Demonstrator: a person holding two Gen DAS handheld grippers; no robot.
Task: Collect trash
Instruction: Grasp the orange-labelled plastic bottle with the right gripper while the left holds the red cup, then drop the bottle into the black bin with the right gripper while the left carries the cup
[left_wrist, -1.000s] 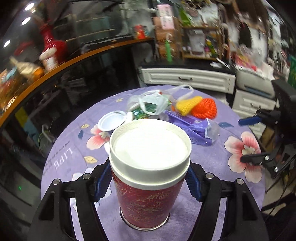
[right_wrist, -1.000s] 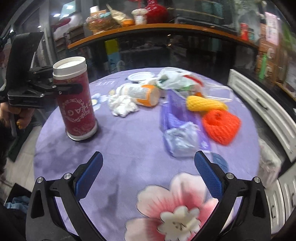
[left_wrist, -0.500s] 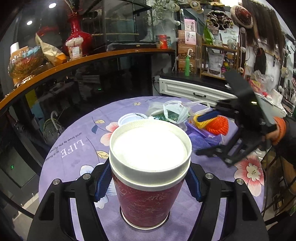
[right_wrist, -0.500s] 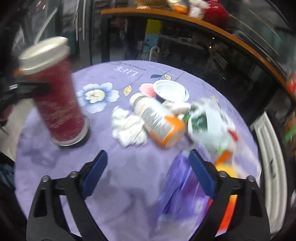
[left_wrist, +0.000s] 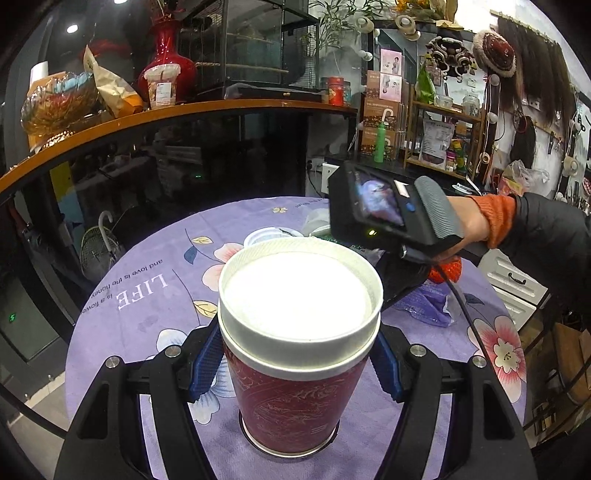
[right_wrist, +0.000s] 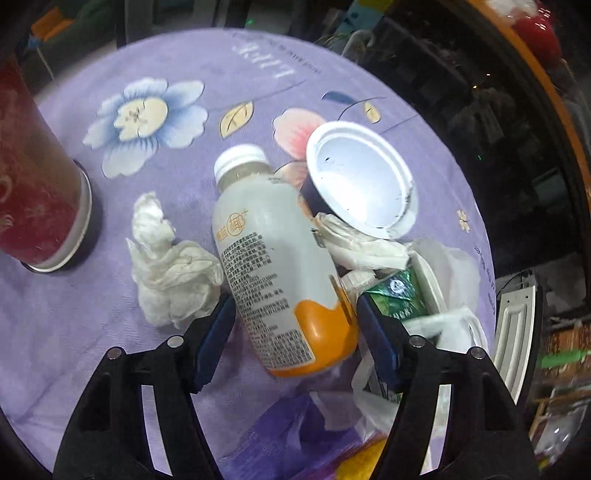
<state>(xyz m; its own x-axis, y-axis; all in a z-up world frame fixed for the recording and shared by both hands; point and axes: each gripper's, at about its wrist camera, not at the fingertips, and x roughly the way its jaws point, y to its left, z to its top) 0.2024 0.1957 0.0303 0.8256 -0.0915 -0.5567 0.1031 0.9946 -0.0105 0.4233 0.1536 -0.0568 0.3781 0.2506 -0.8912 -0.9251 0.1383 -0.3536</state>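
Note:
My left gripper (left_wrist: 295, 362) is shut on a tall red paper cup (left_wrist: 291, 387) with a white lid, standing upright on the purple flowered tablecloth (left_wrist: 155, 295). The cup also shows at the left of the right wrist view (right_wrist: 33, 192). My right gripper (right_wrist: 295, 336) straddles the orange bottom end of a white plastic bottle (right_wrist: 269, 266) that lies on its side; the blue pads sit close on both sides, and contact is unclear. A crumpled white tissue (right_wrist: 170, 269) lies left of the bottle.
An empty white tub (right_wrist: 362, 181) lies tipped behind the bottle, with a white wrapper, a green packet (right_wrist: 399, 295) and a plastic bag (right_wrist: 454, 321) to its right. A purple bag (left_wrist: 428, 306) and orange knit item (left_wrist: 447, 269) lie farther right. The right hand's device (left_wrist: 380, 206) hovers over the table.
My right gripper has moved in over the lying bottle and narrowed around its orange end. My left gripper still holds the red cup in the same place.

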